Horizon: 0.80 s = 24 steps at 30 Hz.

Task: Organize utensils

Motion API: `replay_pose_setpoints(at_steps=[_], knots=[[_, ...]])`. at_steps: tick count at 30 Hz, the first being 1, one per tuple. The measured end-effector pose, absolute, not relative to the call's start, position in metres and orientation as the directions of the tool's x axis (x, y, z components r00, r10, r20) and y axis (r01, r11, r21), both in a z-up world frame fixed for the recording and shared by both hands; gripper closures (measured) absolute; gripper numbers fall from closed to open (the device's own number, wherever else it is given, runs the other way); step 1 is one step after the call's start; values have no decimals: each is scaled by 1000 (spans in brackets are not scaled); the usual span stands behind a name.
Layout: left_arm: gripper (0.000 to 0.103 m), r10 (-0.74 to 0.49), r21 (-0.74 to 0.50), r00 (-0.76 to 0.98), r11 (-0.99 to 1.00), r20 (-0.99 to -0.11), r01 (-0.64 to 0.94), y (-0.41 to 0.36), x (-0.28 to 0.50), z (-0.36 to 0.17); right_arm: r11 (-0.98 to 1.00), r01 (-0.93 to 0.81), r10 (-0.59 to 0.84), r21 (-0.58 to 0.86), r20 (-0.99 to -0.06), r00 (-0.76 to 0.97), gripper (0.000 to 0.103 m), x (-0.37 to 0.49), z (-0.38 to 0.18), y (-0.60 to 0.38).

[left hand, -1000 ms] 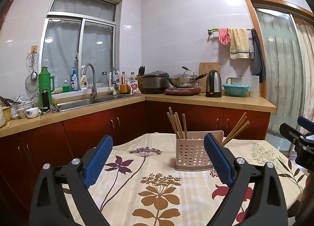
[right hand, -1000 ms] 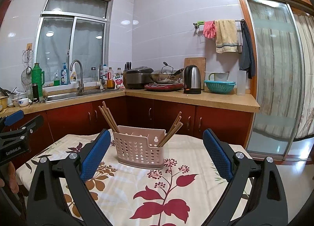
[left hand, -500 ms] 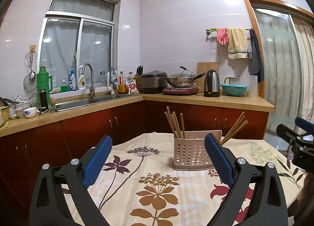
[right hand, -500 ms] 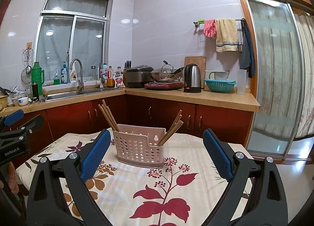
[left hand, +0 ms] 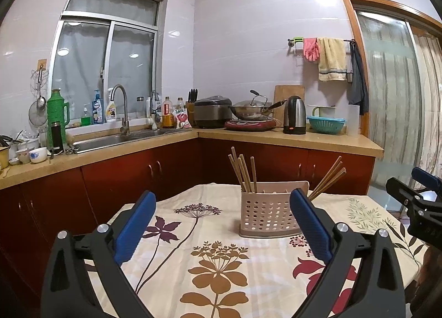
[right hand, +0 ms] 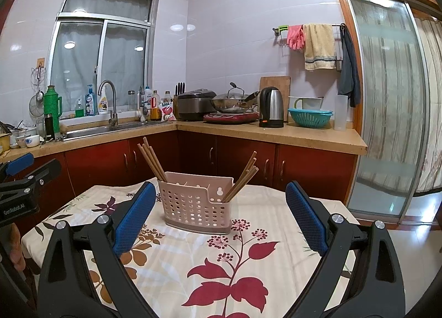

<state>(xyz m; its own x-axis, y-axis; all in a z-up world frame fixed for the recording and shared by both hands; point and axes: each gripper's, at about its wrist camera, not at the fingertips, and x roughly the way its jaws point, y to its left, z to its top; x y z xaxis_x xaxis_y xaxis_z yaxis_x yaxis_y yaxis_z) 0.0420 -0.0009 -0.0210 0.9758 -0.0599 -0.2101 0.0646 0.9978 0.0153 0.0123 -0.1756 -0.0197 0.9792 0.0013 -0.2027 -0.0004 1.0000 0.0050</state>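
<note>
A pink perforated utensil basket (left hand: 266, 214) stands on the table with the floral cloth (left hand: 221, 262); it also shows in the right wrist view (right hand: 197, 206). Wooden chopsticks stand in its left end (left hand: 243, 171) and lean out of its right end (left hand: 328, 178); the right wrist view shows both bundles too, left (right hand: 152, 159) and right (right hand: 243, 177). My left gripper (left hand: 221, 224) is open and empty, short of the basket. My right gripper (right hand: 218, 221) is open and empty, also short of it.
A kitchen counter (left hand: 276, 138) with sink, wok, kettle (left hand: 295, 115) and bottles runs behind the table. Dark red cabinets stand below it. A glass sliding door (right hand: 386, 124) is at the right. Each gripper shows at the edge of the other's view.
Both grippers stay open and nearly still; the left wrist view has drifted slightly, so the basket sits a little further left in it.
</note>
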Motion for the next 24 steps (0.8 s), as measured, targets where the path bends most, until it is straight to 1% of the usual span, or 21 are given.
replay_pose_setpoints(at_steps=[4, 10, 12, 19, 24], knots=[[7, -77, -1, 974, 997, -215, 78, 0, 44, -23, 1000, -1, 2, 5, -206, 978, 10, 13, -20, -176], [7, -70, 6, 969, 997, -235, 73, -2, 50, -27, 1000, -2, 4, 7, -219, 976, 10, 16, -28, -175], [7, -65, 16, 965, 997, -256, 72, -3, 52, -28, 1000, -3, 4, 8, -224, 975, 10, 19, -27, -176], [7, -37, 24, 973, 999, -226, 43, -2, 56, -28, 1000, -1, 3, 9, -240, 971, 10, 24, -31, -176], [7, -41, 43, 968, 998, -246, 53, -2, 67, -33, 1000, 7, -2, 18, -257, 967, 10, 32, -33, -181]])
